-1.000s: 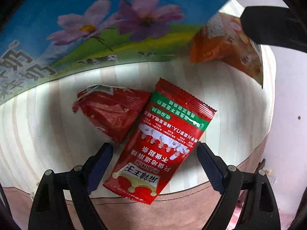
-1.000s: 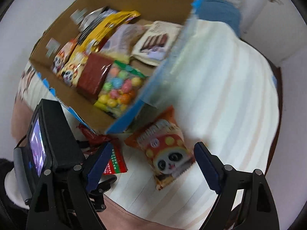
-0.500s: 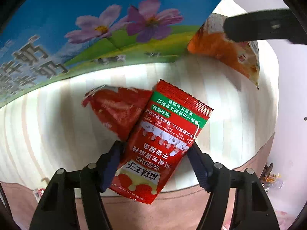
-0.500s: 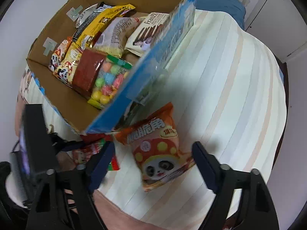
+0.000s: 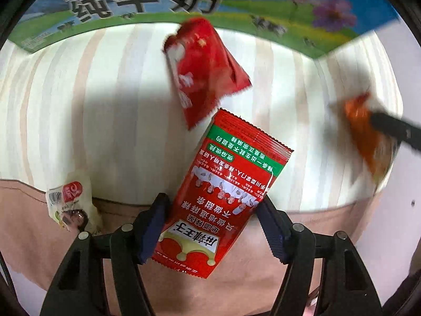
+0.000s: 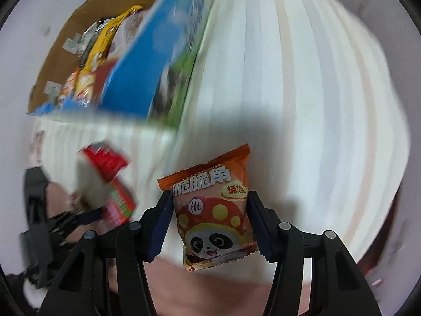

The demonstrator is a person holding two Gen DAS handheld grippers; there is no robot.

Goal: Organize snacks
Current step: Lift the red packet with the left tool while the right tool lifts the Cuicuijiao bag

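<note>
Your left gripper [image 5: 213, 226] clamps the red strip pack [image 5: 223, 197], your right gripper [image 6: 209, 223] is closing on the panda bag [image 6: 213, 218], both above the striped cloth [image 6: 302, 105], with the box [image 6: 147, 65] beside them holding assorted snacks [image 6: 105, 39].

Striped tablecloth [image 6: 302, 92] over a pinkish-brown table edge [image 5: 39, 237].

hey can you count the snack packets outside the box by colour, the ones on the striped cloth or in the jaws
Red packets: 2, the red and green packet in the left gripper and the plain red packet on the cloth
Orange packets: 1, the panda packet in the right gripper, whose jaws are closing on it
White packets: 1, the small white packet at the cloth's edge
Total: 4
</note>
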